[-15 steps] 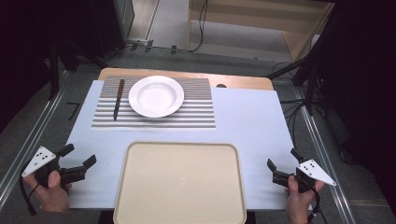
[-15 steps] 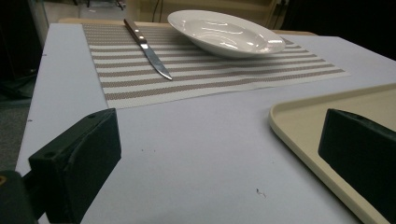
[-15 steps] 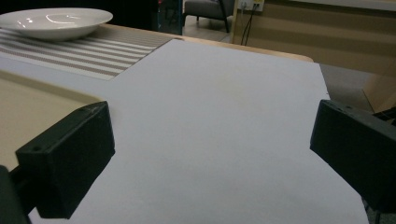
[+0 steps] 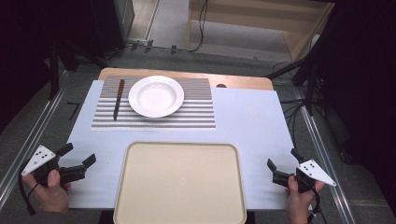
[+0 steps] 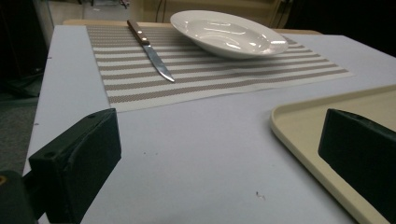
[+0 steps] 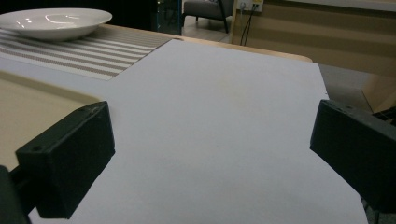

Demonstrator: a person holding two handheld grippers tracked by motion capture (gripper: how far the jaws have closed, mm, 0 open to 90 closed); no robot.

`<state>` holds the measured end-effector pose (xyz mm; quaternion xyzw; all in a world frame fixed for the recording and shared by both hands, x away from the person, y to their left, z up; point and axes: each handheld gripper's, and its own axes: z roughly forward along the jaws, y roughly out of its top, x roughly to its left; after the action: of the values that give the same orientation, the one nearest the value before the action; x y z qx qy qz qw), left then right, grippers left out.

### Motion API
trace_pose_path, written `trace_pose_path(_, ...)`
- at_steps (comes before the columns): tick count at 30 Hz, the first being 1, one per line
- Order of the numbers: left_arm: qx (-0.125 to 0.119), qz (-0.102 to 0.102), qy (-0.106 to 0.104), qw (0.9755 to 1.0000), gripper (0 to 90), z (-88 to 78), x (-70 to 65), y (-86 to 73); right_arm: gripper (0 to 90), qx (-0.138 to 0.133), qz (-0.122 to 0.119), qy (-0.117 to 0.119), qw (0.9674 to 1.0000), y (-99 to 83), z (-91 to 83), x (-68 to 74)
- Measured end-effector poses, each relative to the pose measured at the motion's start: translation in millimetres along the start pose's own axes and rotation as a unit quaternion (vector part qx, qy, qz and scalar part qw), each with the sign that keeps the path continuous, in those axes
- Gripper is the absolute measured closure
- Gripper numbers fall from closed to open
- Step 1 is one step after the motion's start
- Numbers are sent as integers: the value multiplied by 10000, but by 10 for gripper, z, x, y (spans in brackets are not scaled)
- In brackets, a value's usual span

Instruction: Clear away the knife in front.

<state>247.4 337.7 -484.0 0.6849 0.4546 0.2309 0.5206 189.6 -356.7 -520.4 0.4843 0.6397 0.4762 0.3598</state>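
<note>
At the near edge of the table (image 4: 252,121), a person's left hand (image 4: 50,190) holds the left gripper (image 4: 80,156) just left of a cream tray (image 4: 180,186), and the right hand (image 4: 299,198) holds the right gripper (image 4: 282,161) off the tray's right side, near the table's right edge. Both grippers have their jaws spread wide apart and hold nothing; in the left gripper view bare white tabletop and the tray's corner (image 5: 327,140) lie between the jaws, and in the right gripper view plain tabletop lies between them. The tray sits empty at the middle of the near side, between the two grippers and apart from both. Beyond it lies a striped placemat (image 4: 196,114), flat on the white surface. On the mat rests a white plate (image 4: 156,96), empty, toward its left half. Just left of the plate, apart from it, a knife (image 4: 118,99) with a brown handle lies on the mat, its blade pointing toward the near side. Farther off, cables (image 4: 201,28) run across the floor.
</note>
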Motion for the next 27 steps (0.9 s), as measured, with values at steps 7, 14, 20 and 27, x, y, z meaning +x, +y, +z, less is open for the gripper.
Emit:
trace_pose_path(7, 81, 65, -68, 9999, 0, 63, -73, 130, 0, -2, -1, 3, 10000, -1, -1, 2)
trace_pose_path(14, 222, 0, -110, 9997, 0, 128, -89, 253, 0, -9, -10, 22, 10000, -1, 0, 3)
trace_pose_path(20, 311, 41, -179, 9993, 0, 217, -102, 411, 0, -16, -8, 36, 10000, -3, -4, 2)
trace_pose_path(27, 377, 63, -228, 9990, 0, 343, -109, 595, 0, -20, -9, 47, 10000, -3, -3, 1)
